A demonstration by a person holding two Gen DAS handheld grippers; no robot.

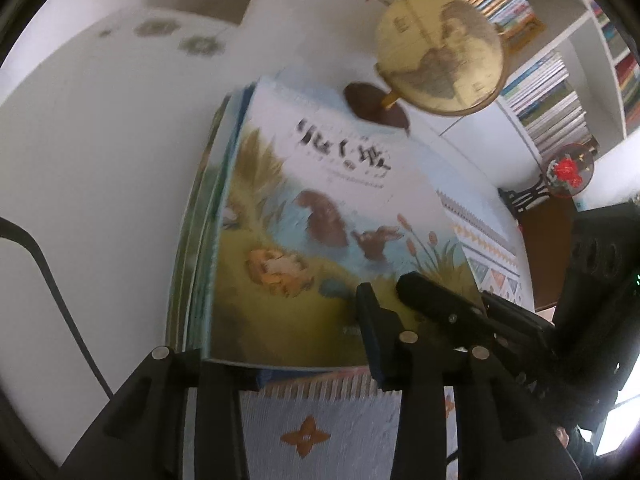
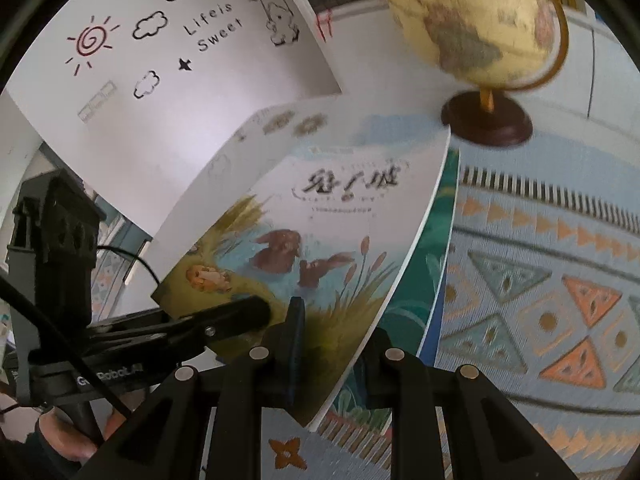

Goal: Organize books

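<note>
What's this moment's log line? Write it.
picture book | right gripper shut on its edge | left gripper grip unclear | globe behind

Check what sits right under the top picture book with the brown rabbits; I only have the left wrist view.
Observer: Directly under the pale picture book with brown rabbits lies a book with a dark green leafy cover.
Operator: Right gripper's hold?
Observer: The right gripper has the rabbit book's near edge between its fingers, one finger on top of the cover and the other beneath it.
Operator: Anything on the wall that side?
Observer: The white wall carries a drawn red spiral sun and the black lettering "Life is Sweet".
</note>
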